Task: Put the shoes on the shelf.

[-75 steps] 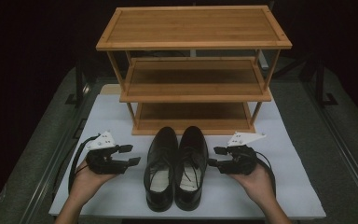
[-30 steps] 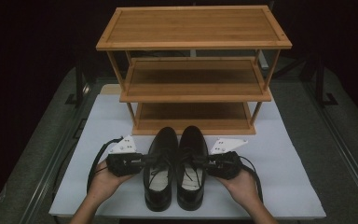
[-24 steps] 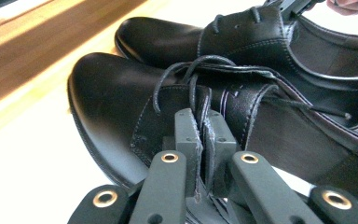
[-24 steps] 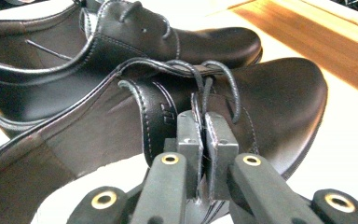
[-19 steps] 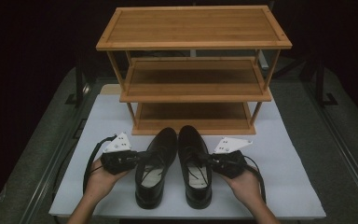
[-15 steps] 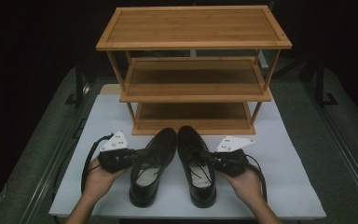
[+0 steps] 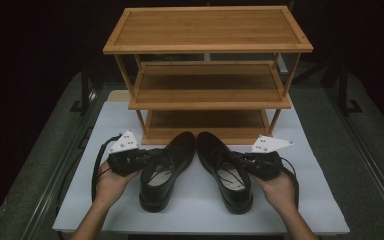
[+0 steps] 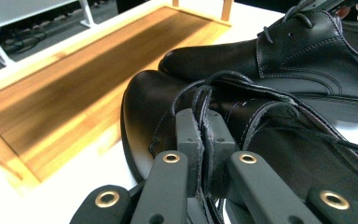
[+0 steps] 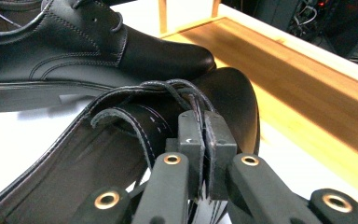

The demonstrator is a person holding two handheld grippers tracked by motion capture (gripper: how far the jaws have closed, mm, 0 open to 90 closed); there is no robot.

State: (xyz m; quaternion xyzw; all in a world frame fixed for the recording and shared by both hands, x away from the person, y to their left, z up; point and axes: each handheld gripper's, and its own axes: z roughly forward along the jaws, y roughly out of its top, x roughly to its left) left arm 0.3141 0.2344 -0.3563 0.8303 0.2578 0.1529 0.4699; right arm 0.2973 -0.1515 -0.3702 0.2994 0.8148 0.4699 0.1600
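Two shoes, each pinched at its thin collar: left claw (image 8: pixel 206 140) grips left shoe (image 7: pixel 163 170), right claw (image 9: pixel 206 140) right shoe (image 7: pixel 227 172) (soft leather, likely to sag).

This looks like a lab or recording studio set up for staged tabletop work, not a home. A three-tier bamboo shoe rack (image 7: pixel 207 75) stands on a white foam mat (image 7: pixel 320 200) laid over a grey table with metal side rails (image 7: pixel 375 165). Behind the rack and to either side of it, everything falls into darkness (black backdrop or unlit room, hard to tell). Beyond the rack in the right gripper view, dark equipment with tangled cables (image 9: pixel 307 18) sits close by.
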